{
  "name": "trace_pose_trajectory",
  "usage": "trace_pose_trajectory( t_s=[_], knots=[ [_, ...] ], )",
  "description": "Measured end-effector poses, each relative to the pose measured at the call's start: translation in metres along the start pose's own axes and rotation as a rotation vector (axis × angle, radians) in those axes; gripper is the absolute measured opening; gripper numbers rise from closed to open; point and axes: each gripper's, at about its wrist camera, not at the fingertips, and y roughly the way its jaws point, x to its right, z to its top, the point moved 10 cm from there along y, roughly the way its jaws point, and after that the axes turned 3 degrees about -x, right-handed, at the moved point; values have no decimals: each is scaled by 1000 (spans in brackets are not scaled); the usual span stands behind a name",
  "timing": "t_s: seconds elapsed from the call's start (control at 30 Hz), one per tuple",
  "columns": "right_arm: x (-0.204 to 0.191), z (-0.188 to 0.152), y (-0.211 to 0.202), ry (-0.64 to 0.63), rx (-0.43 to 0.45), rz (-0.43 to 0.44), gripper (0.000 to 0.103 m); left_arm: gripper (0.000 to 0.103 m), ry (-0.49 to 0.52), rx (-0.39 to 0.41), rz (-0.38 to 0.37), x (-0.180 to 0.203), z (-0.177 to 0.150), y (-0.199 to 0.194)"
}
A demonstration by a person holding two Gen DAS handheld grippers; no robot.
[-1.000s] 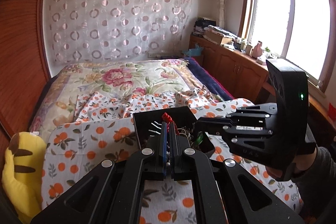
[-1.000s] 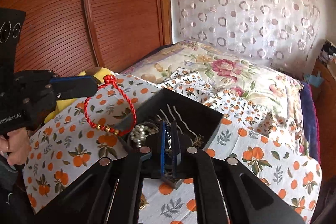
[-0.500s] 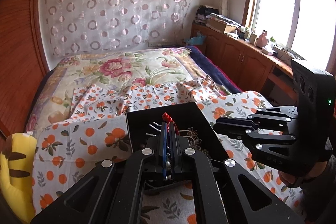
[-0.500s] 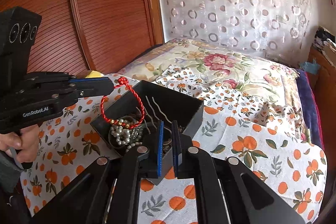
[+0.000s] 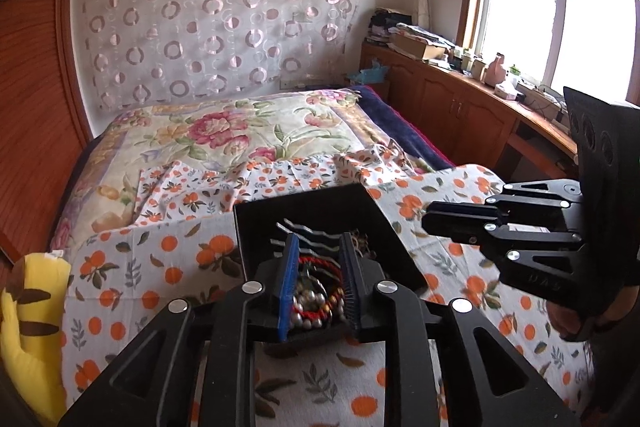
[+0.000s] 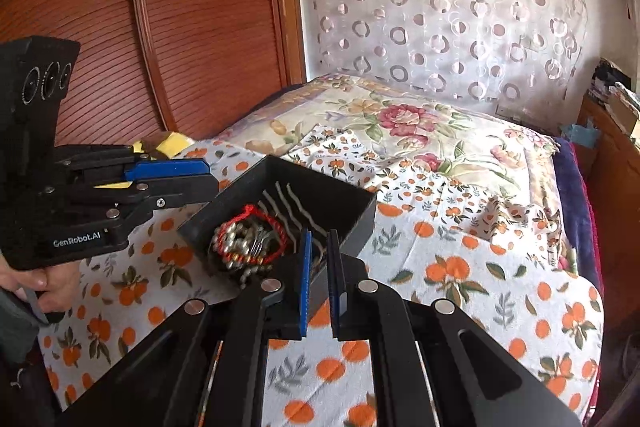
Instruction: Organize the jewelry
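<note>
A black open box (image 5: 352,205) (image 6: 320,187) sits on the orange-print cloth on the bed. In it lie a red cord bracelet (image 5: 318,263) (image 6: 272,223), a heap of pearl and metal beads (image 6: 244,247) and several wavy silver hairpins (image 6: 294,209). My left gripper (image 5: 318,251) (image 6: 200,173) is open and empty, its fingers just above the box's near-left part, over the bracelet. My right gripper (image 6: 319,239) (image 5: 430,219) is open a little and empty, at the box's right side.
An orange-print cloth (image 6: 460,267) covers the near bed, with a floral quilt (image 5: 224,131) behind. A yellow plush toy (image 5: 28,311) lies at the left edge. A wooden wardrobe (image 6: 180,27) stands left; a wooden cabinet (image 5: 448,99) with clutter runs under the window.
My left gripper carried the red bracelet over the box, opened and let it go; the bracelet now lies in the box. My right gripper drew back and opened a little.
</note>
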Motion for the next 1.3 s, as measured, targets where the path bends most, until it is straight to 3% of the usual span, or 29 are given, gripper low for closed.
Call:
trace_pose_trajectory(
  t_s=[0.1,0.2,0.53,0.9,1.07,1.3],
  knots=[
    [-6,-24,-9,13,-30,4,10,27,9,-5,-14,2,-15,-6],
    [-16,-59,-13,34,-77,7,22,28,3,-31,-33,1,-40,-10],
    [-64,-139,-17,54,-185,31,22,29,31,-122,-62,12,-109,-18],
    [-88,-144,-30,48,-163,48,23,33,39,-181,-82,27,-149,-23],
    [-98,-146,-32,23,-172,53,29,36,41,-190,-82,31,-153,-22],
    [-99,-144,-42,30,-147,58,29,36,41,-196,-80,33,-153,-20]
  ],
)
